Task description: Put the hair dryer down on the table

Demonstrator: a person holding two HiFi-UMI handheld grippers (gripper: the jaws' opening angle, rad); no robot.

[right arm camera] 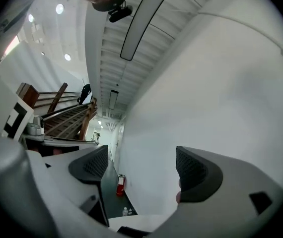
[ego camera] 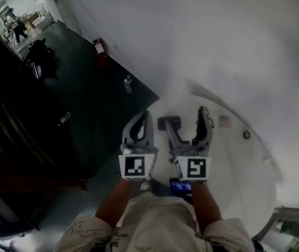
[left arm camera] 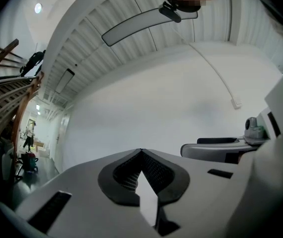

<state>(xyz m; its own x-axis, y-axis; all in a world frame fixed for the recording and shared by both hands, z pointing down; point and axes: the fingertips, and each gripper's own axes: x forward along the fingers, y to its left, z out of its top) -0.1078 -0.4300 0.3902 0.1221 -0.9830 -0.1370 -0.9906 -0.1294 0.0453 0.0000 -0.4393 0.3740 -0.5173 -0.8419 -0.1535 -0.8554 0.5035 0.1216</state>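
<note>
Right gripper (ego camera: 189, 125): jaws wide apart, nothing between them; left gripper (ego camera: 141, 124): jaws closed tip to tip, empty. Hair dryer (ego camera: 169, 122): probably the dark block on the white round table (ego camera: 238, 161), just ahead and between the two grippers, though too small to be sure; if so it is set down and released, and nothing appears left to do. Room: plain white wall (ego camera: 191, 35) beyond the grippers, dark floor (ego camera: 86, 98) to their left, fire extinguisher (ego camera: 99, 47) farther off at the wall's foot.
</note>
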